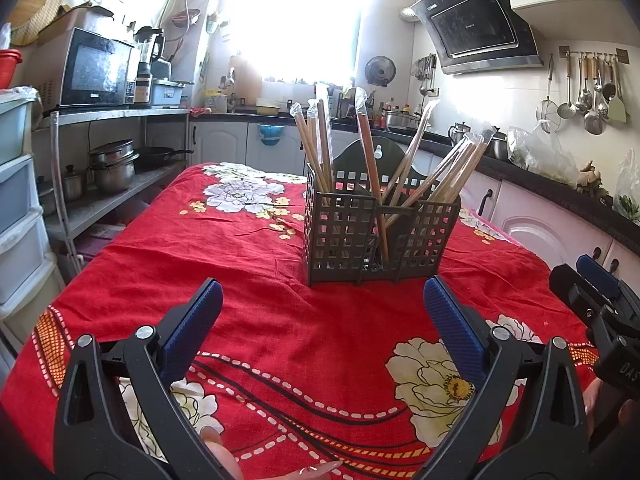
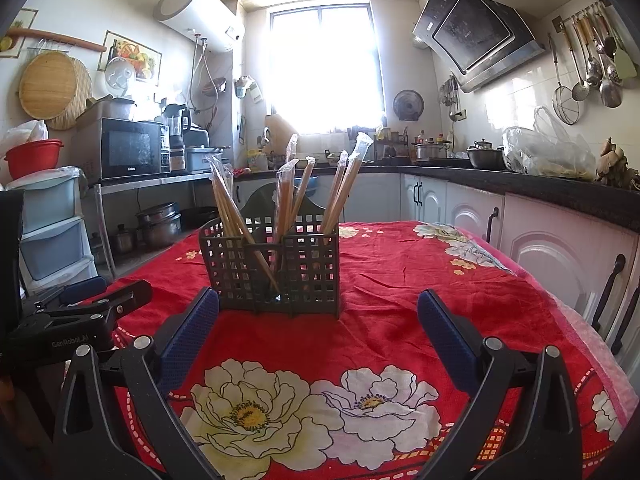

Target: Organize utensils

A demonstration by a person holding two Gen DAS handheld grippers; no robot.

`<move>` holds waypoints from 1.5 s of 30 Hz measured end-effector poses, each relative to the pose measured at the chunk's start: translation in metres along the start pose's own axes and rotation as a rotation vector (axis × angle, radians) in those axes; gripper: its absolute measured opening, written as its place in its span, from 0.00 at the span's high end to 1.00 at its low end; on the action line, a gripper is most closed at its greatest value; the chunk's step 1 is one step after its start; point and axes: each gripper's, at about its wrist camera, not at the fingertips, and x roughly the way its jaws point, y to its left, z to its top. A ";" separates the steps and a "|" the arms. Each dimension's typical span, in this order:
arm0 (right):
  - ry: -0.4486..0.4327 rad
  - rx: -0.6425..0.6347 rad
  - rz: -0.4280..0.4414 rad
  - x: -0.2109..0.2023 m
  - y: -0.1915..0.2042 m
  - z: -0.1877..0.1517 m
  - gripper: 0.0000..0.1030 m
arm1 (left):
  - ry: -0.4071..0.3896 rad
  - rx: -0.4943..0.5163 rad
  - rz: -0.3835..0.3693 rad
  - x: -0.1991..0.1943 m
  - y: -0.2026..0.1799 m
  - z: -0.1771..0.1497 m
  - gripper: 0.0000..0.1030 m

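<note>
A dark grid-walled utensil holder (image 1: 352,236) stands on the red flowered tablecloth (image 1: 248,280). Several pairs of plastic-wrapped wooden chopsticks (image 1: 320,140) stand in its compartments, leaning left and right. My left gripper (image 1: 323,300) is open and empty, just in front of the holder. My right gripper (image 2: 318,312) is open and empty, also close in front of the holder (image 2: 276,264) with its chopsticks (image 2: 344,184). The right gripper shows at the right edge of the left wrist view (image 1: 592,288); the left gripper shows at the left edge of the right wrist view (image 2: 80,304).
A metal shelf with a microwave (image 1: 96,68) and pots (image 1: 114,164) stands left of the table. Plastic drawers (image 1: 16,208) stand at the near left. White cabinets under a black counter (image 2: 560,196) run along the right. Ladles hang on the wall (image 1: 592,96).
</note>
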 end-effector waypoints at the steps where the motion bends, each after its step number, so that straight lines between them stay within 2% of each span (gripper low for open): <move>1: 0.001 0.000 -0.001 -0.001 0.001 0.000 0.06 | 0.000 -0.001 0.000 0.000 0.000 0.000 0.10; 27: 0.007 0.002 0.000 -0.001 -0.001 -0.001 0.06 | 0.005 -0.002 -0.001 0.000 -0.001 -0.001 0.10; 35: 0.032 0.027 -0.010 0.002 -0.007 0.001 0.06 | 0.038 -0.021 0.047 0.003 -0.001 -0.002 0.10; 39: 0.112 0.063 -0.073 0.009 -0.031 0.006 0.06 | 0.119 -0.037 0.091 0.007 0.014 0.008 0.10; 41: 0.222 0.051 -0.180 0.026 -0.056 0.010 0.06 | 0.214 -0.022 0.164 0.021 0.033 0.014 0.10; 42: 0.270 0.048 -0.237 0.035 -0.069 0.010 0.06 | 0.287 -0.020 0.205 0.033 0.047 0.016 0.10; 43: 0.362 0.046 -0.317 0.051 -0.093 0.009 0.06 | 0.330 -0.022 0.219 0.041 0.058 0.017 0.10; 45: 0.457 0.062 -0.414 0.070 -0.125 0.004 0.06 | 0.436 -0.037 0.311 0.066 0.088 0.015 0.10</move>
